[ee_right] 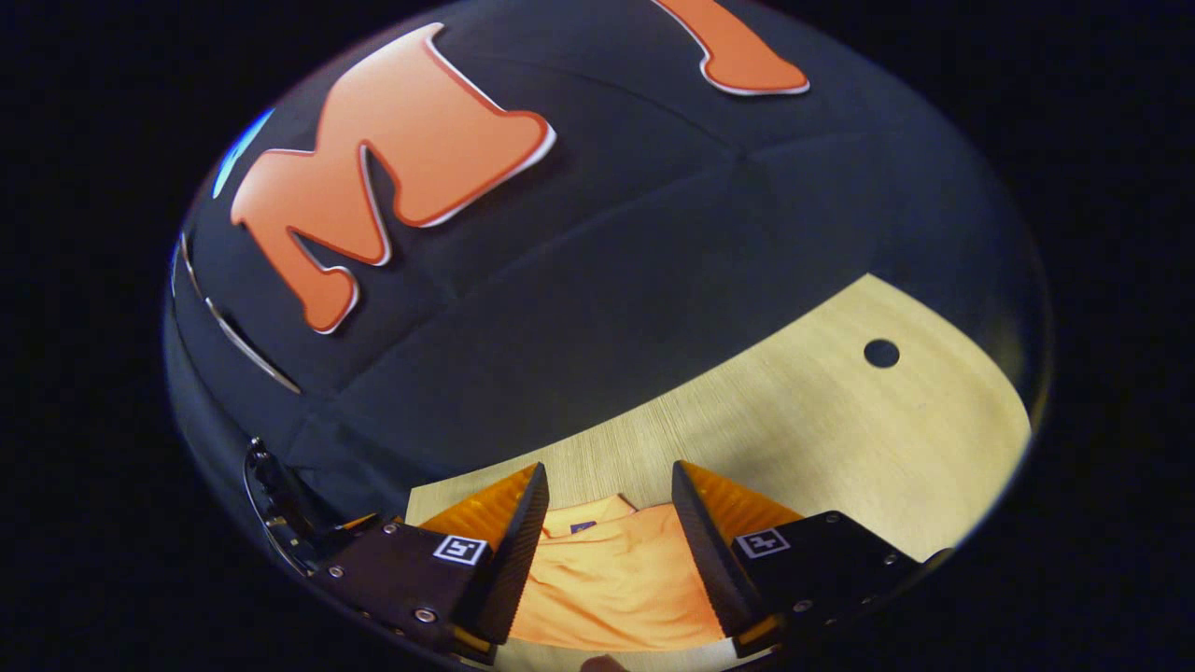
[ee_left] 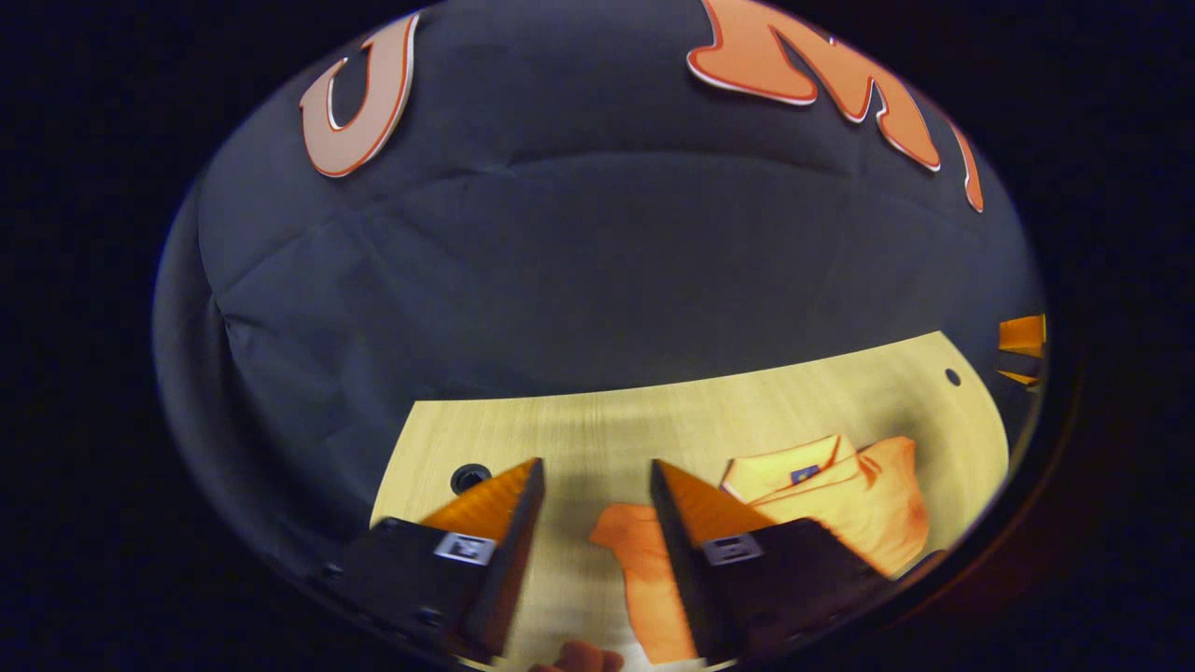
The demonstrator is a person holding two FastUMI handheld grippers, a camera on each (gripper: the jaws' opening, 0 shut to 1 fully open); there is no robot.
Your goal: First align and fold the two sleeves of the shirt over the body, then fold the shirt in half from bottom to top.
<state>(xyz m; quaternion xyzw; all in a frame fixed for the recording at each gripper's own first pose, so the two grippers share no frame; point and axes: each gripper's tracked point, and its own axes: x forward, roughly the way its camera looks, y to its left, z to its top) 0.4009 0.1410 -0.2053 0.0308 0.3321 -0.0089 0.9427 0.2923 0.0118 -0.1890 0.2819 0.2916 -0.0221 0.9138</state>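
- Left gripper [ee_left: 597,476] hangs above the table [ee_left: 616,429], fingers spread, grasping nothing.
- Right gripper [ee_right: 609,485] likewise spread over the orange shirt [ee_right: 607,579].

The shirt [ee_left: 840,495] was bright orange with a collar [ee_left: 784,467] and a small dark tag inside the neck. It lay flat on the pale wooden bench [ee_left: 653,420], a bit rumpled, collar end pointing toward the far edge. One sleeve [ee_left: 644,569] stuck out to the side, lying flat on the wood.
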